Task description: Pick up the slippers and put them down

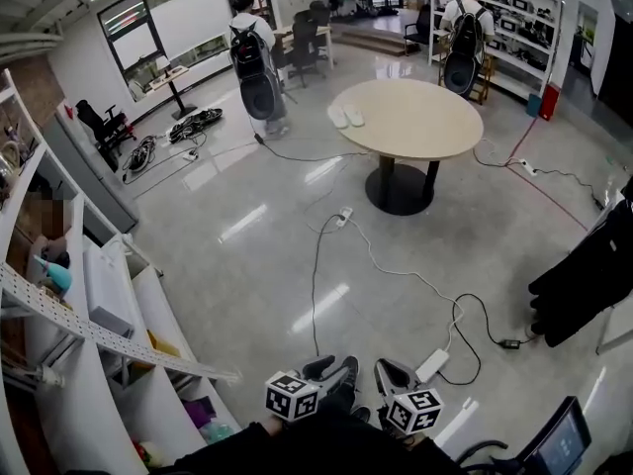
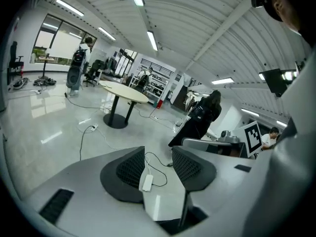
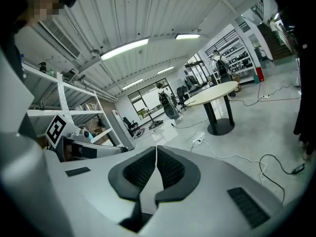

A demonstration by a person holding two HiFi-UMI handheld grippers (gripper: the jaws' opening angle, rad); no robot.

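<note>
A pair of pale slippers (image 1: 346,117) lies near the left rim of a round beige table (image 1: 420,132) far across the room. Both grippers are held low and close to my body, well away from the table. My left gripper (image 1: 334,368) is open (image 2: 158,154), and only floor and a white power strip (image 2: 147,182) show through its gap. My right gripper (image 1: 390,370) is shut with nothing between its jaws (image 3: 156,149). The table also appears in the distance in the left gripper view (image 2: 123,90) and the right gripper view (image 3: 215,90). The slippers cannot be made out in the gripper views.
Metal shelving (image 1: 99,315) with boxes runs along my left. Cables and a power strip (image 1: 431,365) trail over the glossy floor. A black garment (image 1: 588,275) hangs at right. Two people with backpacks (image 1: 259,62) (image 1: 463,38) stand beyond the table, near office chairs.
</note>
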